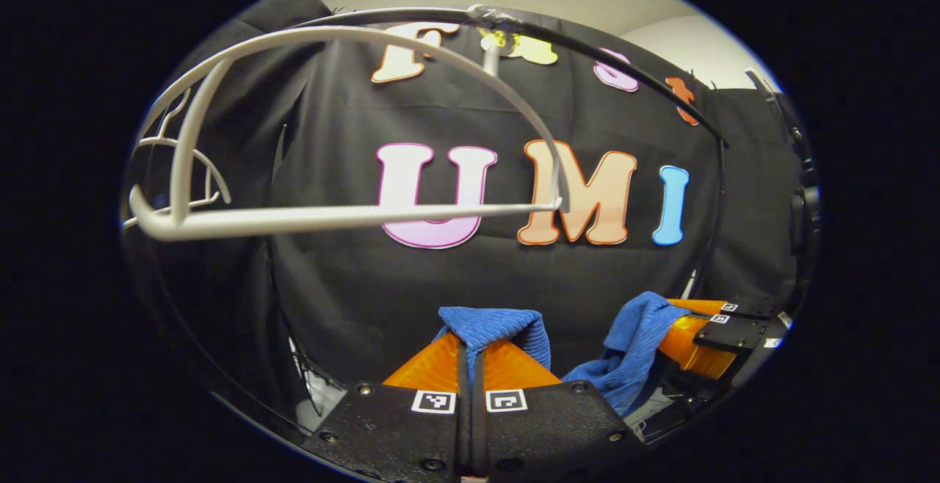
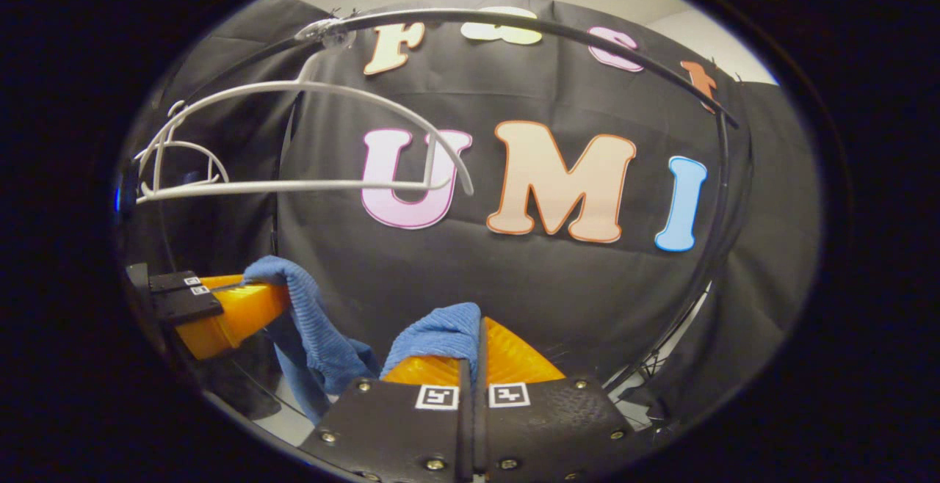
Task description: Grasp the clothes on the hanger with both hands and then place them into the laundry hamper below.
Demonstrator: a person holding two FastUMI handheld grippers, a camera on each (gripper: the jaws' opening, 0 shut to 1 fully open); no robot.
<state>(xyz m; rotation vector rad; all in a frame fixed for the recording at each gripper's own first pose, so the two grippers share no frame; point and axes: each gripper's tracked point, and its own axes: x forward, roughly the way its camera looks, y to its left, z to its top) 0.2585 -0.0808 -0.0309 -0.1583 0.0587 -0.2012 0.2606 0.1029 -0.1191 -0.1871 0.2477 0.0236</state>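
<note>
Blue garment (image 1: 490, 325) hangs pinched between both grippers' fingers, left gripper (image 1: 471, 351) and right gripper (image 2: 470, 343), below the bare white hanger (image 1: 323, 211).

Blue cloth (image 1: 490, 325) off bare white hanger (image 1: 345, 211)

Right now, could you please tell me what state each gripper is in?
Left gripper: closed on the blue knitted cloth.
Right gripper: closed on the same cloth.

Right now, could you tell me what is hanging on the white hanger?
Nothing: the white hanger hangs bare from the rail. The blue cloth is below it, pinched by both grippers; its lower part is hidden.
</note>
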